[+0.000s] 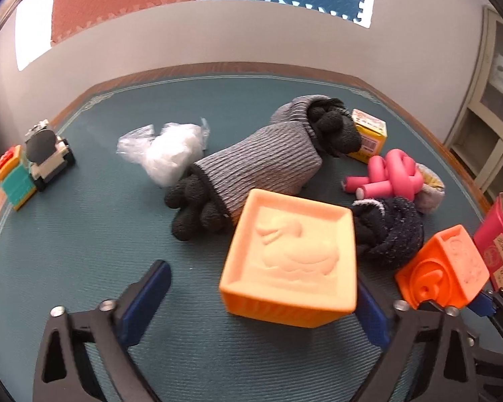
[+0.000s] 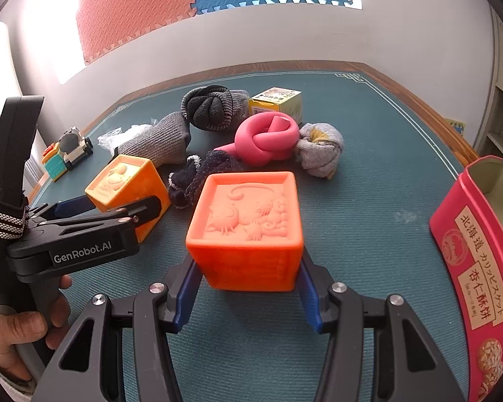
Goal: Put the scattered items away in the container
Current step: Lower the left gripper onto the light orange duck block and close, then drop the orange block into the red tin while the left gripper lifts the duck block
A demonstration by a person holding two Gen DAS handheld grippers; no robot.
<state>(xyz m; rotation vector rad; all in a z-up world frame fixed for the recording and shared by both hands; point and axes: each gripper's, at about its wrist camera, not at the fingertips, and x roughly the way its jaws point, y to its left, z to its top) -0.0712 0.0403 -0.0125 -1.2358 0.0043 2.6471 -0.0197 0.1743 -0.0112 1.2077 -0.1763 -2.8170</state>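
A pale orange duck cube (image 1: 290, 254) sits on the green mat between the wide-apart fingers of my left gripper (image 1: 261, 278). It lies close to the right finger, with a clear gap to the left one. In the right wrist view the same cube (image 2: 127, 184) shows between those fingers. My right gripper (image 2: 248, 264) is shut on a bright orange cat cube (image 2: 248, 224), with a blue pad pressed to each side. The cat cube (image 1: 442, 264) also appears in the left wrist view, next to the red biscuit tin (image 1: 499, 244). The open tin (image 2: 469, 251) stands to the right.
Behind the cubes lie grey gloves with black fingers (image 1: 268, 160), a pink foam knot (image 2: 268, 137), a dark sock (image 2: 198, 174), a grey sock ball (image 2: 318, 149), a yellow box (image 2: 275, 100), a crumpled plastic bag (image 1: 171, 150) and a block toy (image 1: 37, 160). A hand (image 2: 13, 328) holds the left gripper.
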